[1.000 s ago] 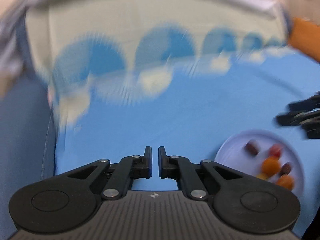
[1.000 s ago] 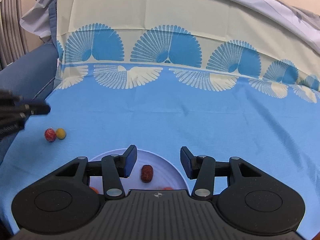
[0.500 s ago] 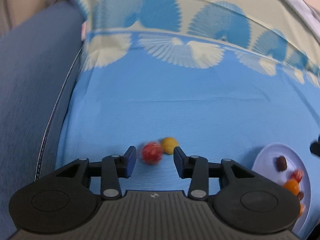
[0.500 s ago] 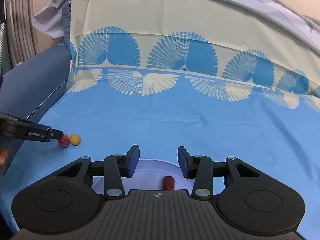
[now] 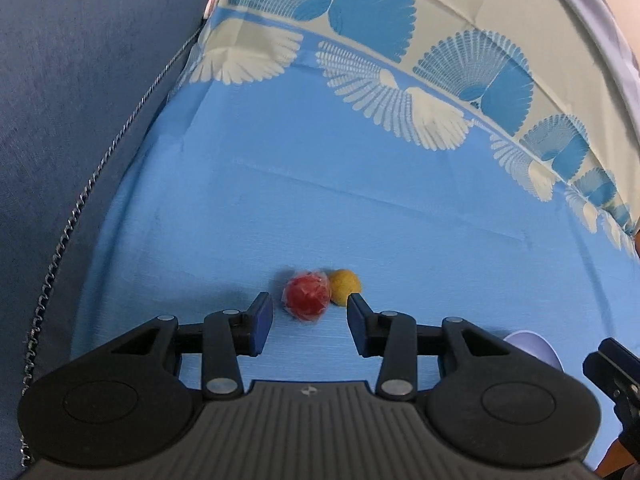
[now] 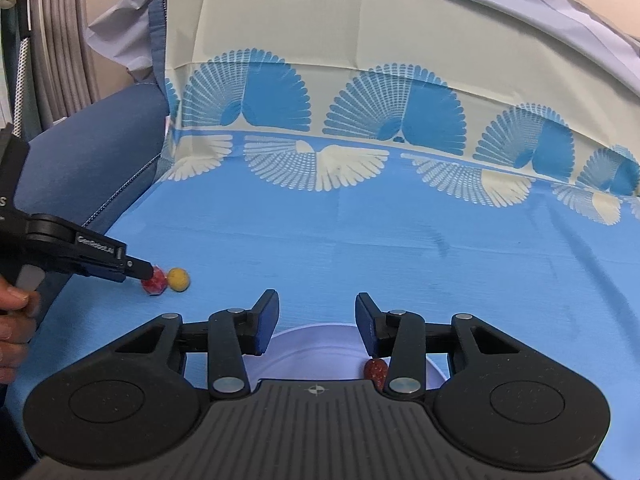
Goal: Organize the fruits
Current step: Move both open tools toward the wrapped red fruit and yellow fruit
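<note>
A red wrapped fruit (image 5: 307, 295) and a yellow fruit (image 5: 343, 286) lie touching on the blue cloth. My left gripper (image 5: 310, 320) is open, its fingertips just short of the red fruit, one on each side of it. In the right wrist view the left gripper (image 6: 138, 270) reaches in from the left to the red fruit (image 6: 155, 280) and yellow fruit (image 6: 178, 279). My right gripper (image 6: 317, 320) is open and empty above the pale plate (image 6: 316, 344), where a dark red fruit (image 6: 375, 369) lies partly hidden.
A dark blue cushion (image 5: 80, 100) with a zip borders the cloth on the left. The patterned cloth rises at the back (image 6: 360, 80). The plate edge (image 5: 532, 346) and part of the right gripper (image 5: 616, 372) show at the left view's lower right.
My left gripper opened from shut, swung down to the two fruits and closed in on the red one. My right gripper drew back over the plate.
</note>
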{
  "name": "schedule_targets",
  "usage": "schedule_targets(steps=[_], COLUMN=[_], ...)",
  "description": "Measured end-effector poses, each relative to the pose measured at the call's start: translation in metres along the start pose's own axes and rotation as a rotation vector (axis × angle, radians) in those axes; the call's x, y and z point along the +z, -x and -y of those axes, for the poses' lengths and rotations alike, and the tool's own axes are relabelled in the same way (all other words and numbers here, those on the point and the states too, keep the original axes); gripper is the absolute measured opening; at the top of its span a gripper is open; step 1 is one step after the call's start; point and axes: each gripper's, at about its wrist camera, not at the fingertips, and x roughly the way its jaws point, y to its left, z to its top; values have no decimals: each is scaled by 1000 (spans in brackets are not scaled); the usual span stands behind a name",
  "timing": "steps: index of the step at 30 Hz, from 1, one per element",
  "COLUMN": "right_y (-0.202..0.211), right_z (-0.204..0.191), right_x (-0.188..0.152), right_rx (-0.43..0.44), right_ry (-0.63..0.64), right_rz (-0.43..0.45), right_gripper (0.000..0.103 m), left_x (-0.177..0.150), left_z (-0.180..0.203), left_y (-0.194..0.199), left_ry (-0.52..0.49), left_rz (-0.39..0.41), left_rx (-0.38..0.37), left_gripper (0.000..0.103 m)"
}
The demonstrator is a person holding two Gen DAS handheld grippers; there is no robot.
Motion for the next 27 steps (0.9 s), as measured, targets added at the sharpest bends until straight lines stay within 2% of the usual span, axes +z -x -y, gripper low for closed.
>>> schedule_targets(steps=[5, 13, 16, 18, 27], right_y=[-2, -3, -4, -4, -6], right_z=[-3, -11, -15, -17, -34], right_x=[-1, -2, -2, -2, 0], right_rx=[14, 36, 43, 48, 72], right_ry=[11, 34, 39, 42, 57], right_rz=[-16, -23, -25, -27, -16], right_gripper=[44, 44, 44, 44, 44], left_x=[-1, -3, -3, -4, 2], left_z=[8, 14, 16, 17, 2], left_y=[-12, -18, -19, -18, -8], left_ry=[-47, -92, -113, -128, -63], left_rz=[-26, -18, -23, -21, 12], left_rx=[25, 54, 72, 82, 123], left_gripper=[46, 45, 30, 28, 28])
